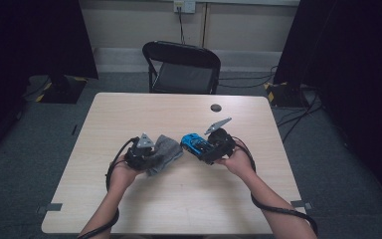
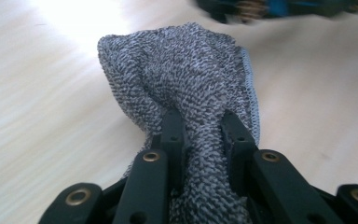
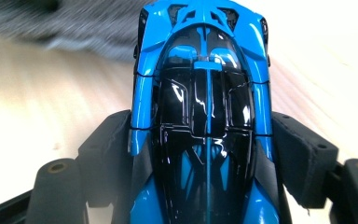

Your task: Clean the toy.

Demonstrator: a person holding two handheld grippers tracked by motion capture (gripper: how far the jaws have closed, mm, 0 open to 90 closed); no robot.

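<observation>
On the table [image 1: 179, 209], the left gripper [image 2: 204, 135] pinches a grey cloth [image 2: 186, 70], hiding its bunched end. The right gripper [image 3: 205, 154] squeezes a blue toy car [image 3: 205, 84]; the car's back is cut off.

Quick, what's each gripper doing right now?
Left gripper: shut on the grey cloth.
Right gripper: shut on the blue toy car.

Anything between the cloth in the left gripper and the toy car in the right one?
Nothing visible. The left gripper is shut on the grey cloth; the right gripper clamps the blue toy car by its sides. Bare table lies between cloth and car.
</observation>
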